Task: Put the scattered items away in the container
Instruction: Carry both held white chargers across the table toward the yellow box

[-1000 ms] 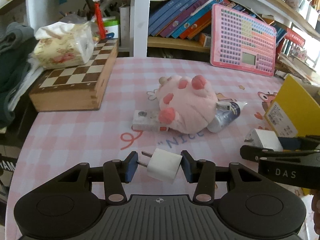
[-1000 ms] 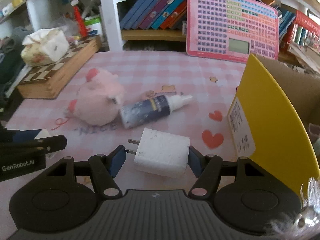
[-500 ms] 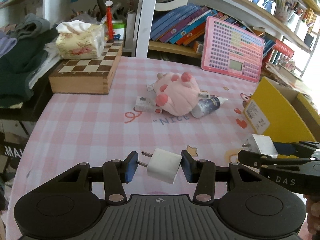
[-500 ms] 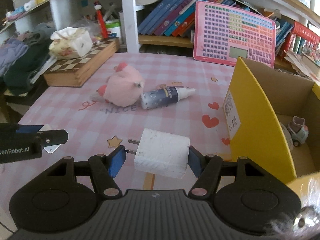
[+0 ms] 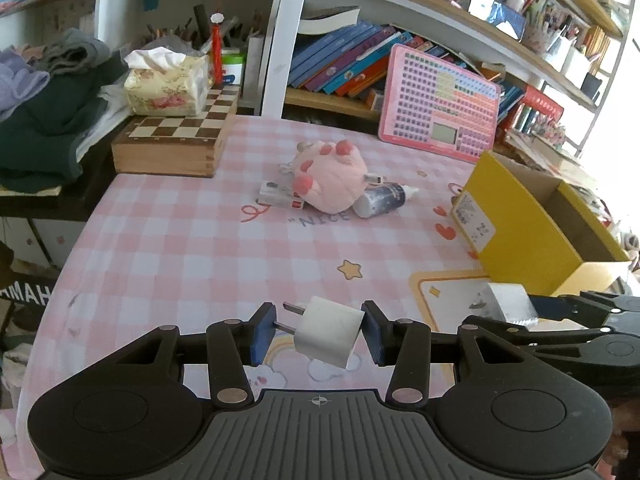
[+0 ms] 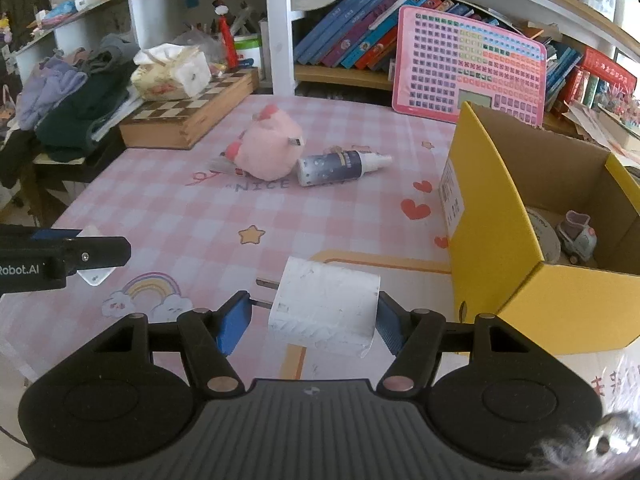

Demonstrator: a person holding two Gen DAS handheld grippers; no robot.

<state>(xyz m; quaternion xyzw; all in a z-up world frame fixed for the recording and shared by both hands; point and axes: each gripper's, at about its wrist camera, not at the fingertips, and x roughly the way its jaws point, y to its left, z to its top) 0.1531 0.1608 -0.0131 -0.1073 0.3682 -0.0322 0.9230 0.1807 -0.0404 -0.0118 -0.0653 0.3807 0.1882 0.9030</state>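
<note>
While both my claws carry plugs clear of the pink tablecloth (image 6: 168, 200), the step in hand looks like delivery. My right gripper (image 6: 314, 318) is closed on the larger white charger (image 6: 325, 309), just left of the yellow box (image 6: 500, 240); my left gripper (image 5: 316, 332) pinches the small white charger (image 5: 329, 332), farther left of that box. Next, I judge, each must rise over the near wall, then release. Left of the box, the cloth reads "NICE"; my left claw's side reads "Robot.AI".
</note>
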